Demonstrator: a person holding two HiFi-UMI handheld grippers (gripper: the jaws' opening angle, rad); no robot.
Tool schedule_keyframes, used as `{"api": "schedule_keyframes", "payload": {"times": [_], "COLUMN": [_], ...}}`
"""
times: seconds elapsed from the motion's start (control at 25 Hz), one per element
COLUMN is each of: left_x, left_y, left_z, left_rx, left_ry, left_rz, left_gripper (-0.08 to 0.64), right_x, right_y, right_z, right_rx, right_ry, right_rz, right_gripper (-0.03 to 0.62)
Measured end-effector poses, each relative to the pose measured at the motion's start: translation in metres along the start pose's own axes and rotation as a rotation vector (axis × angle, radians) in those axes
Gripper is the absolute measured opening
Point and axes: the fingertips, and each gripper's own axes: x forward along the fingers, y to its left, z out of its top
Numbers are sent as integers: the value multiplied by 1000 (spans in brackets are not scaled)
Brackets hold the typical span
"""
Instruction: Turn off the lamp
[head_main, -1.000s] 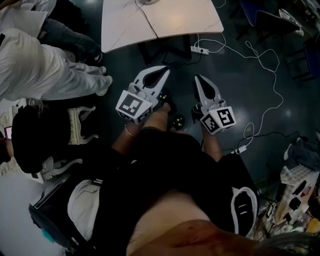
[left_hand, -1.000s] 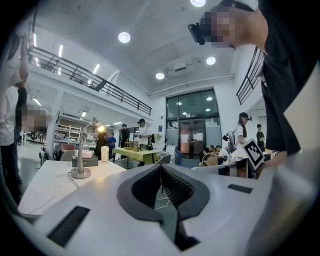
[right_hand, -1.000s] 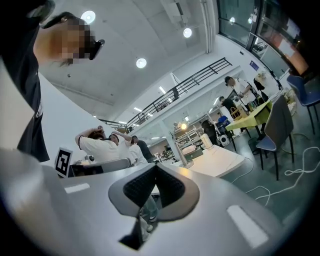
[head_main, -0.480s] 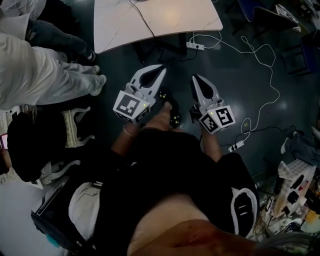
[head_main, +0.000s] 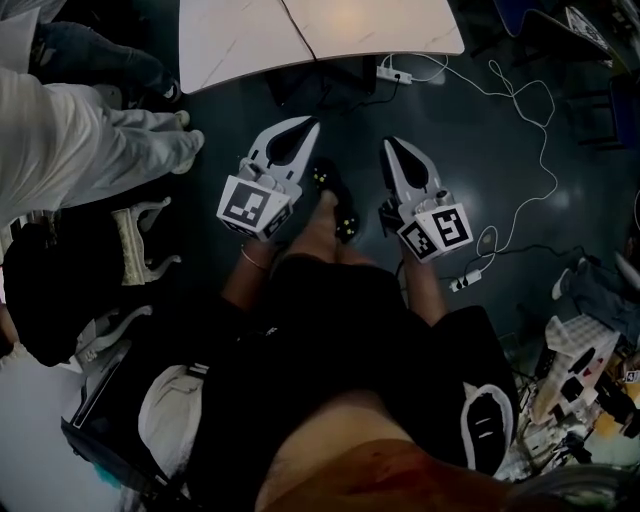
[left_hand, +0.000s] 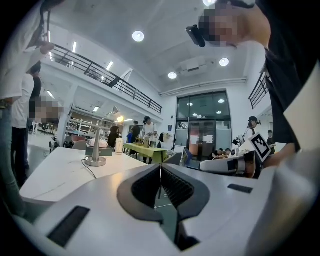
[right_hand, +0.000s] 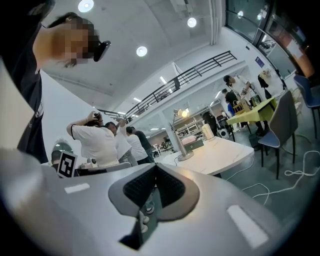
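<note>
- L gripper (head_main: 303, 124): jaws clenched, pads meet flush, nothing btwn them; held low over the dark floor, tips twd the desk (head_main: 240, 40).
- R gripper (head_main: 390, 143): jaws also clenched tight, empty; just beside the L one, side by side, not touching.
- Lamp (left_hand: 96, 159): stands upright on the desk top, round metal base, thin stem, head up high w/ a bright glow. Well apart from both grippers; neither touches it.
- R gripper view: same lamp (right_hand: 186, 150) on the desk (right_hand: 225, 152), beyond the closed tips of the R gripper (right_hand: 156, 167).
- L gripper view: tips of the L gripper (left_hand: 160, 166) aim past the desk (left_hand: 55, 172) edge; lamp sits to the left of them.
- Head view: lamp itself out of frame; only a dark cord (head_main: 300, 30) runs across the desk top.
- Power strip (head_main: 393, 75) on the floor near the desk's foot, white cable (head_main: 530, 130) loops off to the right.
- Person in white clothes (head_main: 80, 140) stands at left of the desk.
- Green table (left_hand: 145, 148) w/ ppl around it far back.
</note>
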Motion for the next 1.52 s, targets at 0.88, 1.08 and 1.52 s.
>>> {"api": "schedule_keyframes", "payload": {"times": [0.88,1.08,1.52], "left_x": [7,13,27], "left_y": [54,65,88], "left_z": [-65,-73,-106], "left_rx": [-114,-133,-154], "left_ry": [20,11,43], "left_rz": [86,109,152], "left_gripper": [8,8,8], "right_x": [59,72,102], "right_y": [-13,-19,-42], "right_z": [-44,-56,-89], "right_rx": [-23,-16,-4], "right_ry": [127,134,150], "right_rz": [45,45,43], "right_gripper": [2,2,2]}}
